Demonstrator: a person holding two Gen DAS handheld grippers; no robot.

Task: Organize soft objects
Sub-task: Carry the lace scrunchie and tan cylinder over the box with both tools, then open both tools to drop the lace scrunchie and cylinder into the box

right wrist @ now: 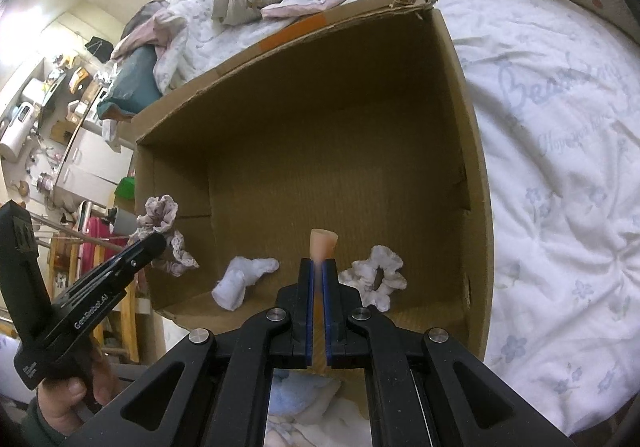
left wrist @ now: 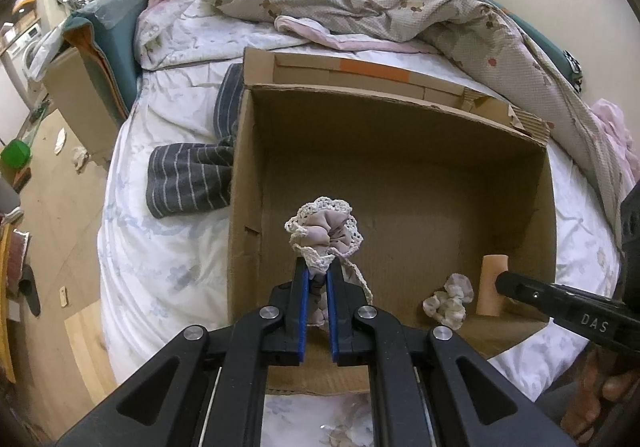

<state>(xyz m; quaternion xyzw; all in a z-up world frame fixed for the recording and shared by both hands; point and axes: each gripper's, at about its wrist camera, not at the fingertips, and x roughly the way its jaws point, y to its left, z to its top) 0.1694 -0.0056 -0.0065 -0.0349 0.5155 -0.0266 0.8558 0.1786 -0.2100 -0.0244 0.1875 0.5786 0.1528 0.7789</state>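
one cardboard box [right wrist: 472, 151], two scrunchies [right wrist: 378, 277], one white sock [right wrist: 244, 279]

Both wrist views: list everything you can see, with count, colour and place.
cardboard box: one, brown, open on the bed
white scrunchie: one, on box floor
white sock: one, on box floor
striped cloth: one, grey, beside box
quilt: one, beige patterned, behind box
lace-edged scrunchie: one, mauve, in left hand-held gripper
peach piece: one, in right hand-held gripper
person's hand: one, on left handle
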